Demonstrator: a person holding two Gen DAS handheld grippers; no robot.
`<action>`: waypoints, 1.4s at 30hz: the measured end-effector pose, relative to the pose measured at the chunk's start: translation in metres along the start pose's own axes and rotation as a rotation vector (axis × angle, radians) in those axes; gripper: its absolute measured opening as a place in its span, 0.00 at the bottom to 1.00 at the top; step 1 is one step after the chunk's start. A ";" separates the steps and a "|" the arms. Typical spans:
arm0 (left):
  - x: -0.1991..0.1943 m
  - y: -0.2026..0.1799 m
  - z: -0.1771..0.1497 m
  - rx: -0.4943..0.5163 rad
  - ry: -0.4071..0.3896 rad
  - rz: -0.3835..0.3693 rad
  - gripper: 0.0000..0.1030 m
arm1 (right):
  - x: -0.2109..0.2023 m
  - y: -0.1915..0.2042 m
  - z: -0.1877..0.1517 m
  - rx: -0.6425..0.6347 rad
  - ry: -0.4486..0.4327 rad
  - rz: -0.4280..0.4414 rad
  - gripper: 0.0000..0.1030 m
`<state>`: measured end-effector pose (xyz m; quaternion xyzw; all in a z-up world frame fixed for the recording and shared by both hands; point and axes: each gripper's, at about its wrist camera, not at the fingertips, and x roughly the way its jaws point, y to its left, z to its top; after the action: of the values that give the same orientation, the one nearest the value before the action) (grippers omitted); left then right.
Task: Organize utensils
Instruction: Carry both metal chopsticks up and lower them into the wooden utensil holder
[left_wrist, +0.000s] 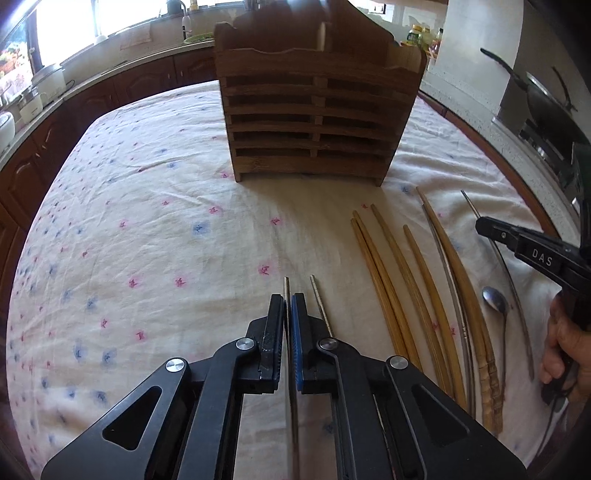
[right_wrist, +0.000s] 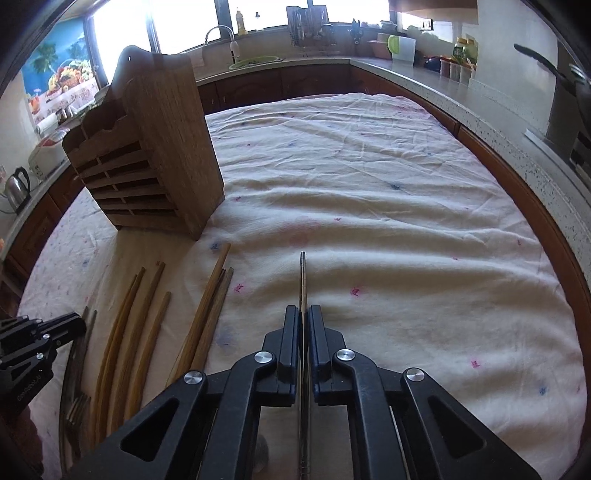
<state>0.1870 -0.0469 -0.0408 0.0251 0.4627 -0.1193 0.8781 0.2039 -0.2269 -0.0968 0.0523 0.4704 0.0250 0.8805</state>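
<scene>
A slatted wooden utensil holder (left_wrist: 316, 110) stands upright on the flowered tablecloth (left_wrist: 147, 240); it also shows in the right wrist view (right_wrist: 147, 158) at the left. My left gripper (left_wrist: 288, 306) is shut on a metal chopstick (left_wrist: 286, 291); a second metal chopstick (left_wrist: 319, 302) lies just right of it. My right gripper (right_wrist: 303, 321) is shut on another metal chopstick (right_wrist: 303, 273), held above the cloth; it shows in the left wrist view (left_wrist: 487, 225) at the right. Several bamboo chopsticks (left_wrist: 391, 280) and a metal spoon (left_wrist: 495, 299) lie between the grippers.
Forks (right_wrist: 77, 402) lie beside the bamboo chopsticks (right_wrist: 147, 325) at the left of the right wrist view. Kitchen counters with a sink (right_wrist: 255, 61) surround the table; a wok (left_wrist: 546, 107) sits on a stove at the right.
</scene>
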 end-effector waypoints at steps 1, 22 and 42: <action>-0.006 0.005 0.000 -0.015 -0.010 -0.009 0.04 | -0.005 -0.002 -0.001 0.020 -0.009 0.020 0.05; -0.152 0.068 0.032 -0.166 -0.337 -0.118 0.04 | -0.172 0.023 0.039 0.053 -0.393 0.178 0.05; -0.198 0.068 0.145 -0.175 -0.623 -0.116 0.04 | -0.165 0.055 0.142 0.095 -0.638 0.241 0.05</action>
<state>0.2126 0.0333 0.1997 -0.1146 0.1808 -0.1310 0.9680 0.2306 -0.1979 0.1246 0.1535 0.1627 0.0894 0.9706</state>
